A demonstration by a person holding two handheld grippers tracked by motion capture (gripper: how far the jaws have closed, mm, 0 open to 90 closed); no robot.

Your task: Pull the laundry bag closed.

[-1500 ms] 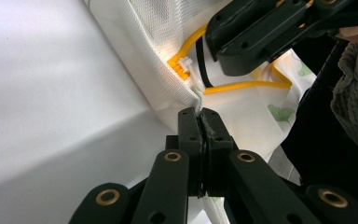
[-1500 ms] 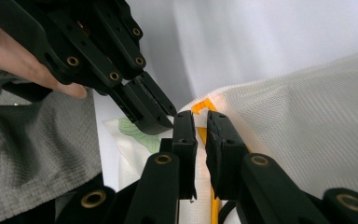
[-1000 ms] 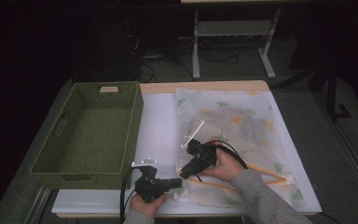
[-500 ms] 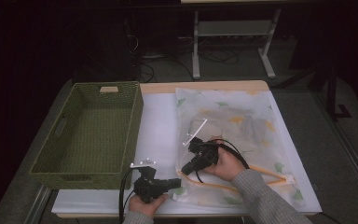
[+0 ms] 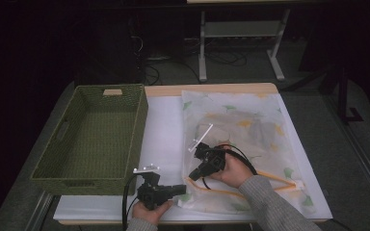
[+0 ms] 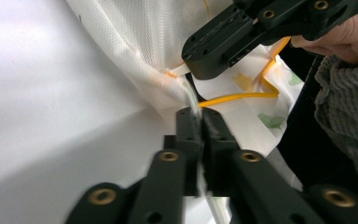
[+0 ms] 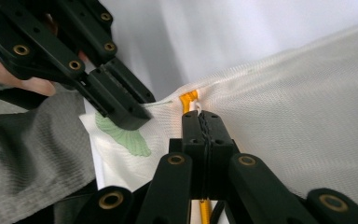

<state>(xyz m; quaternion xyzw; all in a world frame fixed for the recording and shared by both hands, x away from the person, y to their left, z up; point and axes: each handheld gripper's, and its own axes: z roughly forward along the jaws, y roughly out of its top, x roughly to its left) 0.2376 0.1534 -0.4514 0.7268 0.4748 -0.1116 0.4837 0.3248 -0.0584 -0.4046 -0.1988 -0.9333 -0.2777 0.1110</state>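
Dim room, grey floor (image 5: 356, 159) (cables), metal stand (image 5: 241, 33) behind.

One green woven basket (image 5: 92, 137) sits on the counter (image 5: 164, 120), one white mesh bag (image 5: 243, 125) with one orange zipper (image 5: 274, 175) lies beside it, and two claws work here: left claw (image 5: 182, 188), right claw (image 5: 194, 173).

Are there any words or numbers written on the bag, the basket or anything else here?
None can be read.
Mesh bag: green and yellow leaf prints and an orange zipper, no letters.
Green basket: a small pale tag on its far wall, too small to tell whether it bears writing.
Left tongs and right tongs: plain black, no markings visible.
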